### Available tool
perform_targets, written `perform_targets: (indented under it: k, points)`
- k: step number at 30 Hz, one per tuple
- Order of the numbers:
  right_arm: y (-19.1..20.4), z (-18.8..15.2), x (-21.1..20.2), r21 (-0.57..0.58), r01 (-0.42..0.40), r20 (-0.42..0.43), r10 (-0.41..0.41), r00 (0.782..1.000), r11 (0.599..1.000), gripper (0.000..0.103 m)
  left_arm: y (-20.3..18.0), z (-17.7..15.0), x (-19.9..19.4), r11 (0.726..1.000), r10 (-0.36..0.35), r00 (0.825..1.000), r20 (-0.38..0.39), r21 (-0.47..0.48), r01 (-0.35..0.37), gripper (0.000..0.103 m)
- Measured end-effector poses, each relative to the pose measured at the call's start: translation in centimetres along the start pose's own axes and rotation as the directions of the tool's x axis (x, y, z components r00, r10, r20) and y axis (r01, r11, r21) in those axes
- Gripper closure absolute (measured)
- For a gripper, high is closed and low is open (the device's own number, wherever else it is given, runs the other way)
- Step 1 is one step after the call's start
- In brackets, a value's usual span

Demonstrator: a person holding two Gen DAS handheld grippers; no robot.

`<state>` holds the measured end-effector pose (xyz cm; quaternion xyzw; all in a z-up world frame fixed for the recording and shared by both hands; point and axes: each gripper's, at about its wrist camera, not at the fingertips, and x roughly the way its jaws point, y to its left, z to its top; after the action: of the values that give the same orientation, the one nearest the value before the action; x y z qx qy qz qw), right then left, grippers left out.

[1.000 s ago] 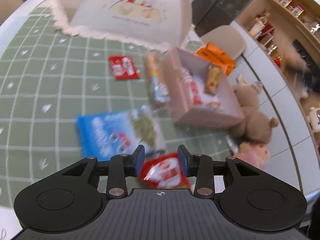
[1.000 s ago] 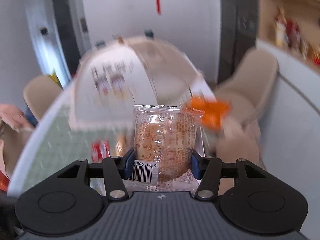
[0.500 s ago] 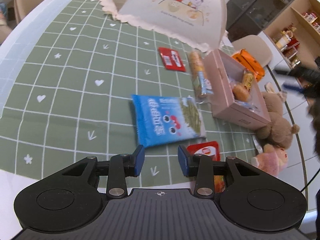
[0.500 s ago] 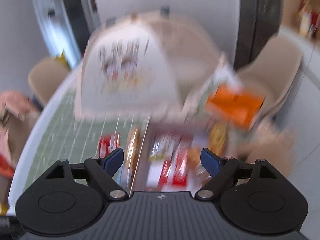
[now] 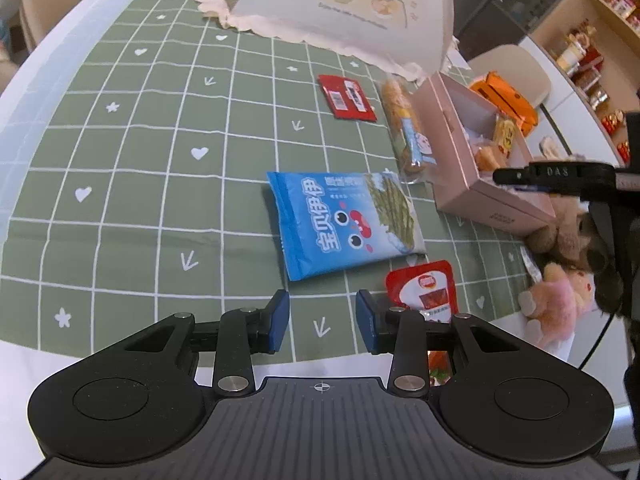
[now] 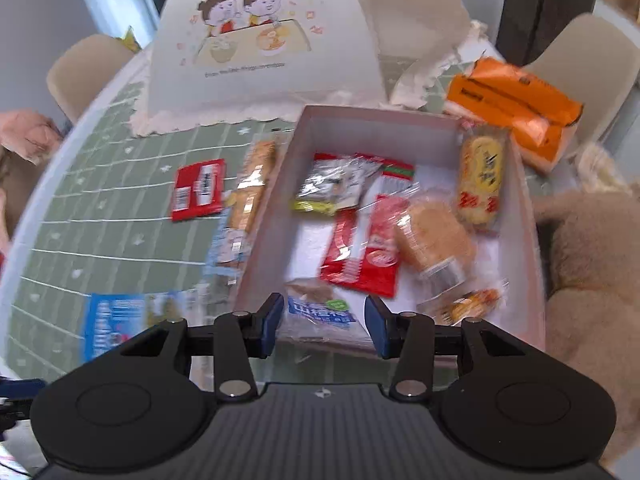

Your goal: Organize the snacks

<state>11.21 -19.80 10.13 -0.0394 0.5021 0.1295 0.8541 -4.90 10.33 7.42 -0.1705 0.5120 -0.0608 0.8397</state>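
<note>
Holding snacks: pink box [image 6: 404,128] on the bench, with a round cake packet [image 6: 434,236], red packets and a yellow cracker inside
Outside box: blue snack bag [image 5: 344,222], red sachet [image 5: 424,290], long biscuit pack [image 5: 404,128]
Right gripper [image 6: 325,326]: above the box's near edge, jaws just closing, nothing between them
Left gripper [image 5: 322,320]: jaws apart, empty, over the green cloth [image 5: 140,184]

Food cover [image 6: 256,40] reads "开饭啦!"; black tool [image 5: 560,176] marked "DAS".
</note>
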Motion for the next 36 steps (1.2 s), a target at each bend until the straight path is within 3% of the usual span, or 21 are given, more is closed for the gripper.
perform_targets:
  k: [2,4,5,6,9,13,18,22,29,32,34,36]
  points:
    - [-0.6,0.5,-0.2,0.025,0.067,0.03,-0.068,0.997,0.997,0.058,-0.3,0.1,-0.1,1.0,0.017,1.0,0.007,0.022,-0.017,0.062]
    - [-0.3,1.0,-0.3,-0.009,0.25,0.088,-0.248,0.965,0.968,0.058,-0.6,0.2,-0.2,0.998,0.045,0.999,0.017,0.046,-0.045,0.062]
    - [-0.2,1.2,-0.3,-0.026,0.306,0.118,-0.301,0.946,0.952,0.058,-0.7,0.2,-0.2,0.997,0.058,0.998,0.022,0.058,-0.059,0.062]
    - [-0.3,1.5,-0.4,-0.025,0.316,0.132,-0.31,0.942,0.949,0.058,-0.8,0.3,-0.3,0.995,0.071,0.997,0.027,0.072,-0.073,0.062]
    - [-0.2,2.6,-1.0,0.011,0.214,0.132,-0.213,0.968,0.977,0.054,-1.2,0.3,-0.6,0.986,0.124,0.991,0.049,0.108,-0.129,0.062]
    - [3.5,4.3,-0.8,-0.047,0.034,0.151,-0.026,0.988,0.998,0.024,-0.9,0.4,-1.1,0.977,0.169,0.983,0.068,0.119,-0.176,0.062]
    - [9.3,7.7,3.8,-0.07,-0.156,0.041,0.159,0.986,0.985,0.024,-0.4,0.3,-2.1,0.968,0.212,0.973,0.094,0.119,-0.222,0.062]
    - [12.9,10.6,8.8,-0.076,-0.174,-0.031,0.172,0.985,0.982,0.025,-0.1,0.1,-3.3,0.957,0.249,0.961,0.12,0.119,-0.263,0.062]
    - [15.6,12.3,14.9,-0.121,-0.077,-0.081,0.068,0.994,0.99,0.026,1.2,-0.1,-5.1,0.953,0.286,0.948,0.142,0.062,-0.297,0.062]
    - [16.2,11.4,15.2,-0.148,-0.052,-0.066,0.042,0.997,0.988,0.027,1.6,-0.3,-5.2,0.954,0.288,0.948,0.132,0.043,-0.296,0.062]
    - [17.0,10.4,14.5,-0.19,-0.052,-0.058,0.042,0.997,0.98,0.043,2.0,-0.3,-5.0,0.958,0.279,0.953,0.12,0.031,-0.284,0.062]
    - [17.7,9.1,13.4,-0.21,-0.11,-0.083,0.094,0.992,0.971,0.044,2.2,-0.2,-4.7,0.964,0.261,0.959,0.107,0.02,-0.264,0.062]
